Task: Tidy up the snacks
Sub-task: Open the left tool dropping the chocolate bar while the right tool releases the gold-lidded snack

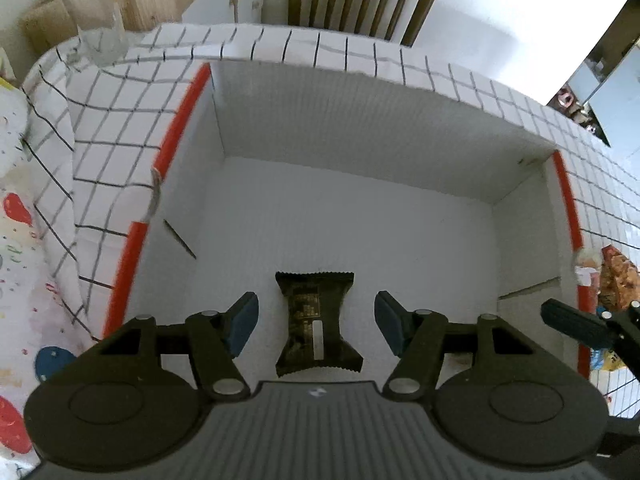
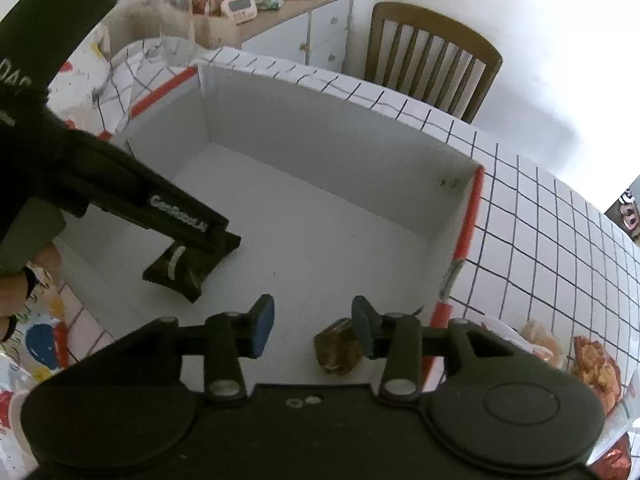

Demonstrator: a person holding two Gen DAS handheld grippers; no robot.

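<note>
Your left gripper [image 1: 316,322] hangs half open over the dark crimped snack wrapper [image 1: 318,322], which lies flat on the floor of the white cardboard box with red edges [image 1: 360,208], pads clear of it. Your right gripper [image 2: 313,328] is also part open, gripping nothing; its right finger hides part of a small amber-wrapped snack [image 2: 338,350] on the box floor. A wooden slatted chair [image 2: 432,52] stands behind the box. More snack packets [image 2: 596,364] are cut off at the frame edge.

table's got a grid-check cloth [image 1: 120,128], with a big white cardboard box [image 1: 360,128] sitting on it, snack packets [image 2: 596,364] on the right, clear glass [image 1: 100,28] far left
</note>
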